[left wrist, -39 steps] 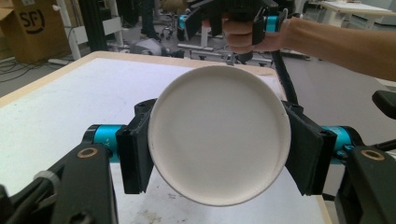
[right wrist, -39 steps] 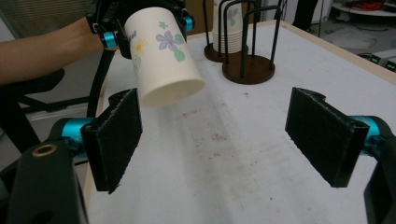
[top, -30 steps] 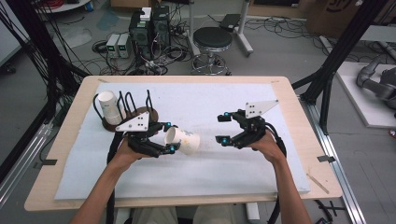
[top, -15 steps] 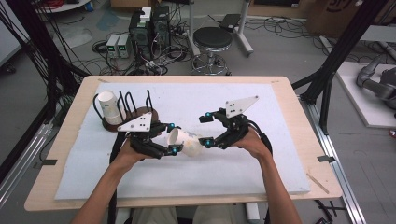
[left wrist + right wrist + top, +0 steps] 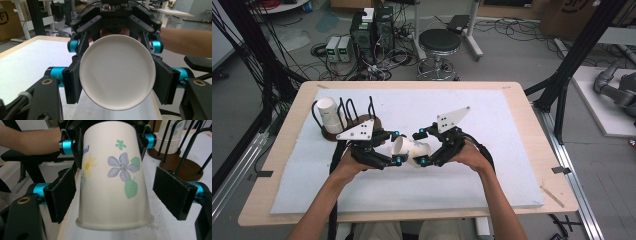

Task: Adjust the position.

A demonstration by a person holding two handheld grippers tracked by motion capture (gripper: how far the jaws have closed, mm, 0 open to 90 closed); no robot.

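A paper cup (image 5: 412, 150) printed with flowers lies on its side in the air above the white mat. My left gripper (image 5: 396, 147) is shut on its narrow base end. In the left gripper view the cup's round base (image 5: 117, 75) faces the camera, with both pads pressed on its sides. My right gripper (image 5: 419, 149) comes from the right and stands open around the rim end. In the right gripper view the cup (image 5: 112, 182) hangs between the pads (image 5: 172, 195); a gap shows on the right side, while the left pad is close to the wall.
A wire cup rack on a round wooden base (image 5: 362, 122) stands at the mat's back left, holding a stack of cups (image 5: 328, 115); they also appear in the right gripper view as stack (image 5: 165, 142) and base (image 5: 185, 167). The white mat (image 5: 492, 125) covers the wooden table.
My right gripper has moved left to the cup, and its open jaws now stand around the cup's rim end. The left gripper and the cup have stayed in place.
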